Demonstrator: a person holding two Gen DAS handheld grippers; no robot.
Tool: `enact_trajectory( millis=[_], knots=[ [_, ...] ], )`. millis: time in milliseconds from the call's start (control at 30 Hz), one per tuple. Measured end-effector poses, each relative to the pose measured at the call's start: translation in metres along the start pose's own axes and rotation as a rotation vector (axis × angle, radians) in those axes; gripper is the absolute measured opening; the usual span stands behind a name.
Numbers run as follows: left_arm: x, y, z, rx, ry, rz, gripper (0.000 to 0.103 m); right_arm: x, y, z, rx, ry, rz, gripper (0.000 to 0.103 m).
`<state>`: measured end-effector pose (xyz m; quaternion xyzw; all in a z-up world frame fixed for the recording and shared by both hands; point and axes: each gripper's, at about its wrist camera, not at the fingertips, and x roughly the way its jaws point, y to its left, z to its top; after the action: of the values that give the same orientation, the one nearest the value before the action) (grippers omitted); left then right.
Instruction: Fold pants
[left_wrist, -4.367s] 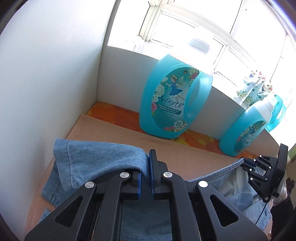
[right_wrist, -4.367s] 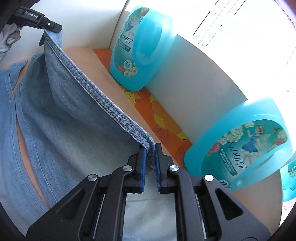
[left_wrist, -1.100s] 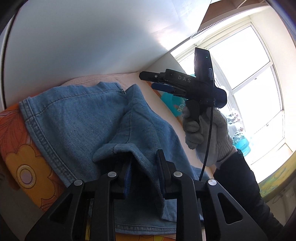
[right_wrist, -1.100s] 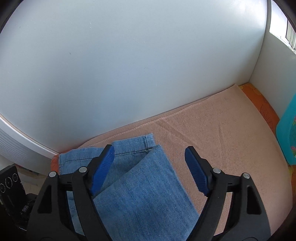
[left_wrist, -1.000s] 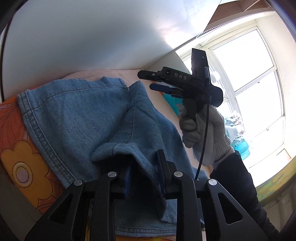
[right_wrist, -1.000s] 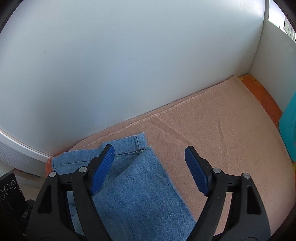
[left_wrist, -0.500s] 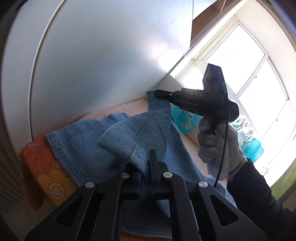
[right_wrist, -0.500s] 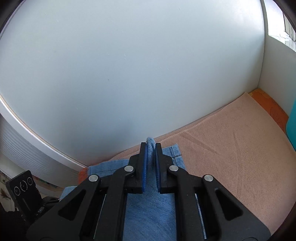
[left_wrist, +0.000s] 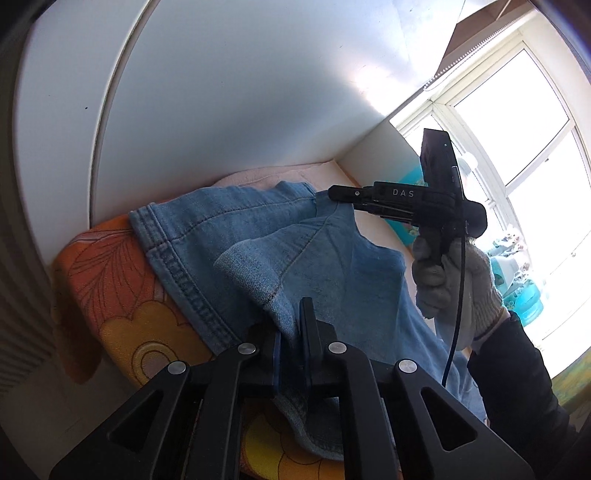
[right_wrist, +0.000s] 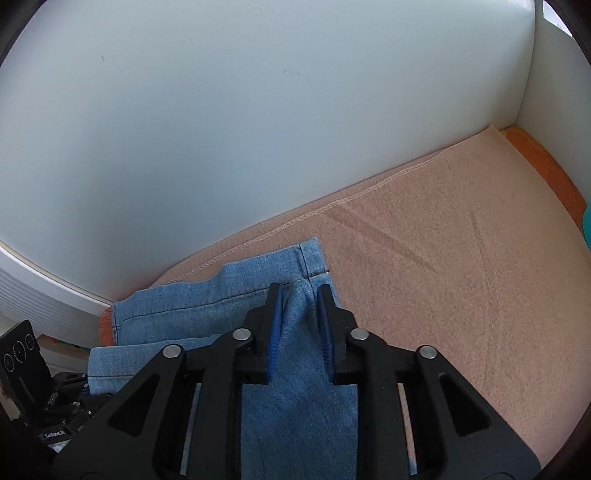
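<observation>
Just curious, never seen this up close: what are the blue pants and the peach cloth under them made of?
The blue pants look like denim: faded woven twill, thick double-stitched hems. The peach cloth seems a soft fleece or flannel blanket, matte and fuzzy, with an overlocked stitched edge; the exact fibre is unclear.

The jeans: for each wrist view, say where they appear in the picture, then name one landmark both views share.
Left wrist view: the jeans fill the centre, a fold pinched in the left gripper.
Right wrist view: the jeans lie lower left, a ridge between the right gripper jaws.
Shared landmark: the peach blanket, seen behind the jeans.
</observation>
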<state>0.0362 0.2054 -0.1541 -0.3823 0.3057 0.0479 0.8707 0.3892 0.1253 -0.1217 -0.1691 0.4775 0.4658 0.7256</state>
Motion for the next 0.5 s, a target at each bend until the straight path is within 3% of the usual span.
enact_trajectory(
  millis=[33, 200, 233, 267, 333, 500],
  knots=[
    [-0.004, -0.003, -0.003, -0.003, 0.002, 0.01, 0.011, 0.001, -0.001, 0.004, -0.004, 0.002, -0.01, 0.045],
    [0.004, -0.006, -0.002, 0.007, -0.022, 0.03, 0.012, 0.017, -0.001, 0.016, -0.023, 0.052, -0.029, 0.047],
    [0.003, -0.007, -0.001, 0.02, -0.029, 0.031, 0.012, 0.018, 0.002, 0.016, -0.037, 0.058, -0.029, 0.043],
    [0.001, -0.011, -0.002, 0.041, -0.036, 0.037, 0.01, 0.021, 0.007, 0.015, -0.054, 0.062, -0.026, 0.027],
    [-0.003, -0.014, -0.001, 0.073, -0.06, 0.046, 0.006, 0.018, 0.018, 0.012, -0.09, 0.053, -0.021, 0.012],
    [-0.019, -0.008, 0.009, 0.073, -0.124, 0.037, 0.006, -0.024, 0.033, 0.02, -0.074, -0.081, 0.016, 0.009]
  ],
)
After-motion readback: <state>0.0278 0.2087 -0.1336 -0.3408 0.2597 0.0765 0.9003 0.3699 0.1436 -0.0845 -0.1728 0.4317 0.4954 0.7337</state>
